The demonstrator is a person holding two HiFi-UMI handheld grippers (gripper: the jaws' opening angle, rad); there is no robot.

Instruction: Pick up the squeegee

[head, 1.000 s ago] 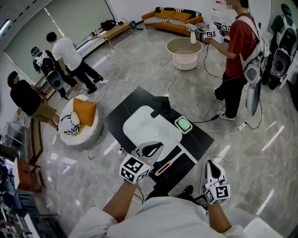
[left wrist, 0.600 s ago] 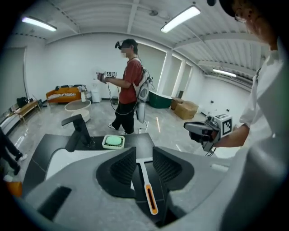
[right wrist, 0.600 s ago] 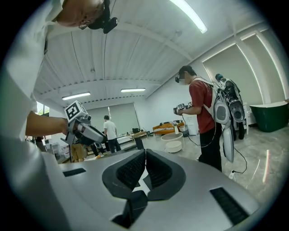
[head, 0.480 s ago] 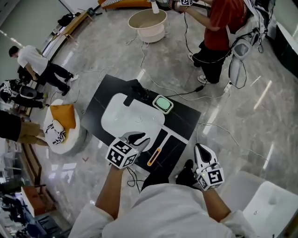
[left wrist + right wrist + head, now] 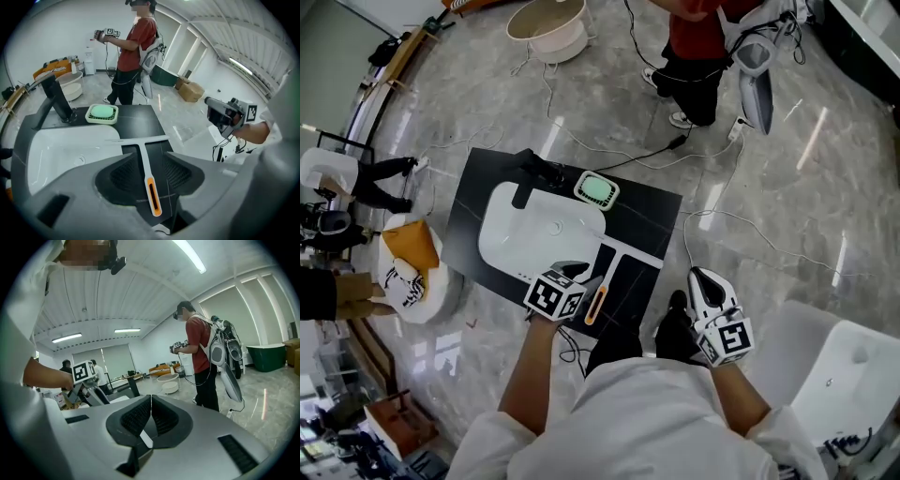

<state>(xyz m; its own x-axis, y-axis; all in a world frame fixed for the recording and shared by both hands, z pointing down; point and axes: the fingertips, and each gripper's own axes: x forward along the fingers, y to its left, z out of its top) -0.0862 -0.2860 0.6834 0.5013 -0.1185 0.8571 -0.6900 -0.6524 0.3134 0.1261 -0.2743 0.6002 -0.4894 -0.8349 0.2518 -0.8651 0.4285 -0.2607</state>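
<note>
Two grippers show. The left gripper point(image 5: 577, 273) has just been opening its jaws; they stand wide apart with the squeegee's point(image 5: 151, 187) orange handle between them, ungripped. The squeegee lies flat on the black counter point(image 5: 652, 211), beside the white sink point(image 5: 534, 230). The right gripper point(image 5: 705, 279) is closed and empty.

Bright ceiling strip lights point(image 5: 188, 256), glare on glossy floor point(image 5: 811, 141), fisheye-bent, dark-cornered edges
</note>
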